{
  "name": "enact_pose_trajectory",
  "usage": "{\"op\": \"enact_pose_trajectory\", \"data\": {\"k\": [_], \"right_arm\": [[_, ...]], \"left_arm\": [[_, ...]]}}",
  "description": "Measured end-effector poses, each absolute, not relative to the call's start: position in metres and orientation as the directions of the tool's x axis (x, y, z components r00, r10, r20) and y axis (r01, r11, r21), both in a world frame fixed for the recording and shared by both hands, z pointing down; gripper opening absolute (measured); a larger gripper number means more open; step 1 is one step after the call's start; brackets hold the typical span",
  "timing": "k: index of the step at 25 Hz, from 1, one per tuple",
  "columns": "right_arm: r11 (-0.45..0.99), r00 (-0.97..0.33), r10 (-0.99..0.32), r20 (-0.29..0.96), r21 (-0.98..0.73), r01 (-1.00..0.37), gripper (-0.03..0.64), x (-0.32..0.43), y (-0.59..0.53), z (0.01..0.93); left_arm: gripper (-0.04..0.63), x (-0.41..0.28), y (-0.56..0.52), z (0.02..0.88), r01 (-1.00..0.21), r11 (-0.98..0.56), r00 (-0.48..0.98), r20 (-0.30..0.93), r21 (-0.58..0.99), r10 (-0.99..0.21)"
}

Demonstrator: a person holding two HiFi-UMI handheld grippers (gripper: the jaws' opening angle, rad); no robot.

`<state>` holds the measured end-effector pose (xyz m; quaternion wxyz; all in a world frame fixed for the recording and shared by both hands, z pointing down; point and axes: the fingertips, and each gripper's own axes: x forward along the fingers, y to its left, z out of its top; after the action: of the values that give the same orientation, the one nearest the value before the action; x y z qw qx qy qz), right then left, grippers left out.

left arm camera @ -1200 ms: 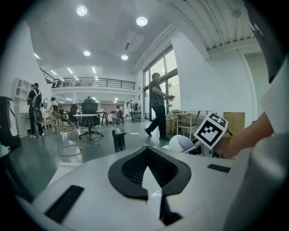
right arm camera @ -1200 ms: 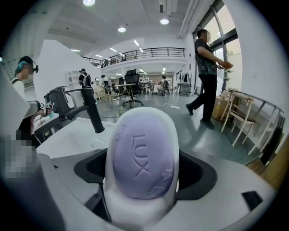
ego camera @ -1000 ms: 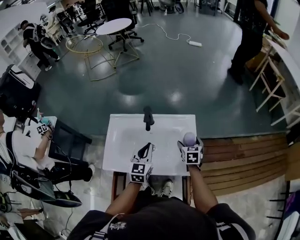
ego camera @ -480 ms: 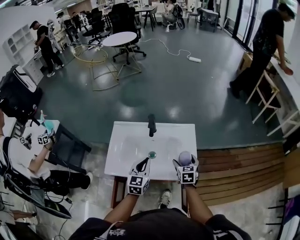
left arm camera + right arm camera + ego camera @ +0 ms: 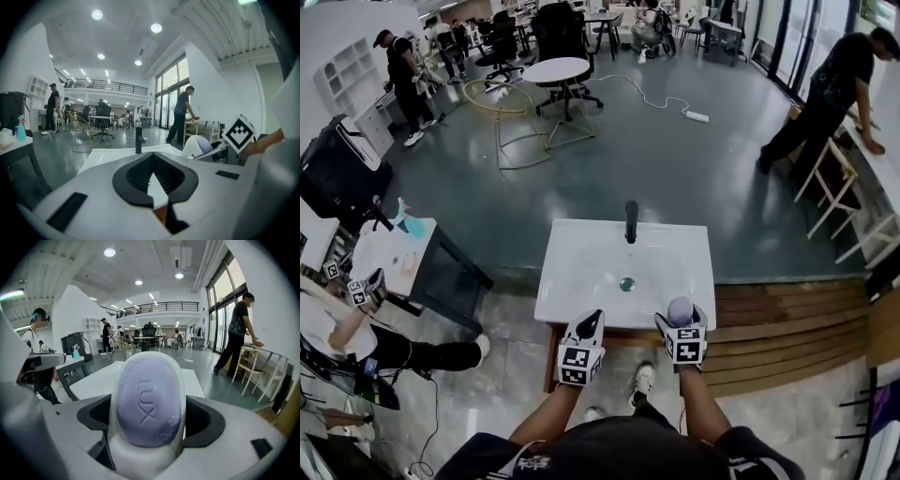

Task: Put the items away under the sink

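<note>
At the front edge of the sink (image 5: 581,281) I have both hands level with the rim, just short of the basin. The right tongs (image 5: 681,321) are clamped on a white soap dish (image 5: 146,453) with a lilac soap bar (image 5: 149,401) sitting in it. The pads press the sides of the dish, and the bar's stamped face points back at the camera. I hold it by the dish, I'd say, because the shell gives the pads two firm walls to bite on, while a bare bar would be slick and would mark. It is carried in the air beside the front right corner of the sink, touching nothing else, so it can go down without catching the rim.

The left tongs (image 5: 593,321) are closed with nothing between them. The ribbed pads meet tip to tip in the left gripper view. I read that as a free hand kept narrow, ready to pull a door or steady something below. The place under the sink is hidden by the basin, so I can't say whether there is a door or an open shelf.

The basin is bare apart from the black faucet (image 5: 630,222) at the back and the drain (image 5: 626,283). My judgement is that the soap is the item in hand now, with lowering it beneath the surface the step to come. The risk is tipping the dish on the way down and spilling the bar.
</note>
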<state>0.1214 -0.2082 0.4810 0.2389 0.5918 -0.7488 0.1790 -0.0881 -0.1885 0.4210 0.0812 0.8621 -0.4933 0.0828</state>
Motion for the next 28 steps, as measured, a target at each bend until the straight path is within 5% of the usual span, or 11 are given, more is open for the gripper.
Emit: {"op": "enact_pose_trajectory", "data": {"k": [12, 28], "right_arm": [[0.250, -0.197, -0.791, 0.580, 0.011, -0.968, 0.471, 0.046, -0.087, 0.491], [0.329, -0.281, -0.765, 0.579, -0.024, -0.944, 0.471, 0.025, -0.029, 0.478]], "left_arm": [[0.008, -0.154, -0.083, 0.424, -0.835, -0.550, 0.544, 0.203, 0.034, -0.814], [0.006, -0.125, -0.046, 0.428, -0.827, -0.559, 0.559, 0.206, 0.062, -0.803]]}}
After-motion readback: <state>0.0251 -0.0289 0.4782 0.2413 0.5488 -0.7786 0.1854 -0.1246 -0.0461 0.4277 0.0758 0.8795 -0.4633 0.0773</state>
